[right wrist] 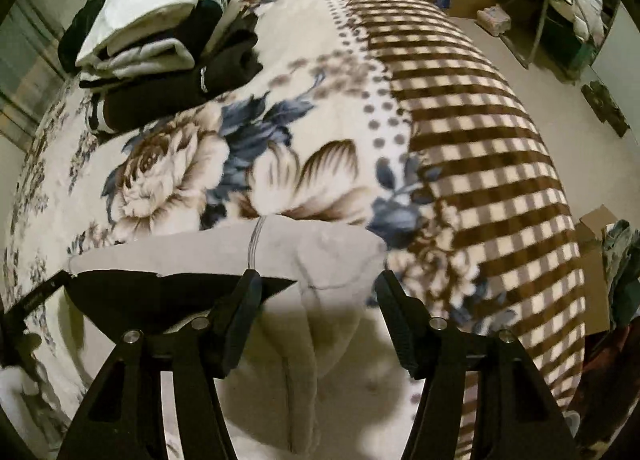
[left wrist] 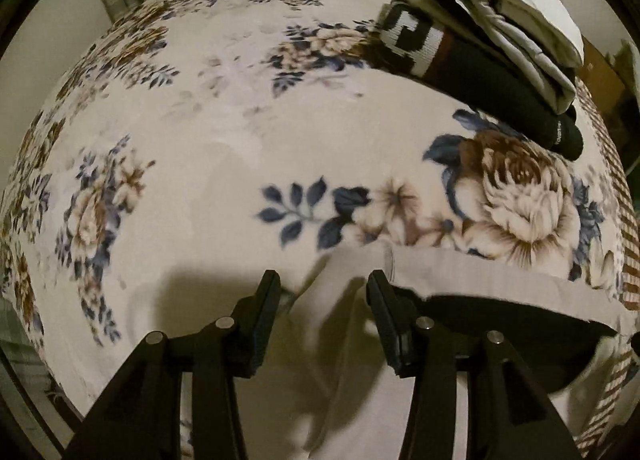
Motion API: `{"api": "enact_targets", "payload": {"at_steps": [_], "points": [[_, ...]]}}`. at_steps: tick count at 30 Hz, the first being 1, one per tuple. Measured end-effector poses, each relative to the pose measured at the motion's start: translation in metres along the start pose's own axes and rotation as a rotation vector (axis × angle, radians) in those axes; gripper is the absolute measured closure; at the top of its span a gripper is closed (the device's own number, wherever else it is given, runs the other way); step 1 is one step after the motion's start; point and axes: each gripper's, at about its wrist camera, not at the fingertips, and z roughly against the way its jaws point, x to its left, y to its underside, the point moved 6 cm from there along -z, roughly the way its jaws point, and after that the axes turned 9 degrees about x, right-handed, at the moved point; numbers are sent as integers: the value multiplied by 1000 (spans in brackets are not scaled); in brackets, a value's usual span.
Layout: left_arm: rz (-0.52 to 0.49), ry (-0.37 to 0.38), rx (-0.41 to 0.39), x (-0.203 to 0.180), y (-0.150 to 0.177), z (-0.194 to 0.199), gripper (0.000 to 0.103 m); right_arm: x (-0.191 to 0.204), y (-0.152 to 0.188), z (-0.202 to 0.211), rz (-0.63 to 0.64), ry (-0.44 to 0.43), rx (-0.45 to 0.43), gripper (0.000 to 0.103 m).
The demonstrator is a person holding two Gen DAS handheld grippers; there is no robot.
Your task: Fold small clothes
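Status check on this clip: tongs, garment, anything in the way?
Both tongs, left and right, open over the pale garment, nothing gripped. Garment flat on the floral blanket. Folded stack sits clear beyond. No obstruction.

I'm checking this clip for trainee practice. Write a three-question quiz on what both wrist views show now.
1. True or false: the left gripper is clamped on the beige garment.
2. What tops the stack of folded clothes? A) white item B) red towel C) blue jeans
3. Fill in: beyond the floral blanket, the border pattern is ____.

Key: 1 false, its jaws stand open, as do the right gripper's; 2 A; 3 checked, brown and cream.
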Motion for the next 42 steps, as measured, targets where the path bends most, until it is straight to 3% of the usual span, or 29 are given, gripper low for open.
{"api": "enact_targets", "payload": {"at_steps": [6,13,14,16,24,29,32,35,40,41,42], "points": [[-25,-1,18,1,32,11,60,-11,28,12,-34,-103,46,40],[-147,-49,35,-34,16,-24,60,29,21,-23,142,-15,111,42],[-156,-62,39,-35,12,-30,60,33,16,-30,155,2,109,47],[-162,-61,44,-38,3,-38,60,37,7,-41,176,27,115,94],[-167,-43,44,-34,1,-40,58,22,-9,-17,66,-7,9,97],[-137,-24,61,-28,2,-40,58,20,-15,-20,20,-21,8,97],[-110,6,59,-24,3,-31,58,24,-16,-31,30,-42,65,96],[-101,34,42,-23,4,-19,58,16,-12,-25,-13,-80,81,93],[-115,44,68,-30,9,-26,59,8,-9,-16,-54,-111,71,69],[-121,50,76,-32,9,-30,63,8,-8,-20,-60,-114,85,69],[-128,50,66,-35,9,-31,73,9,-6,-28,-64,-116,113,69]]}}
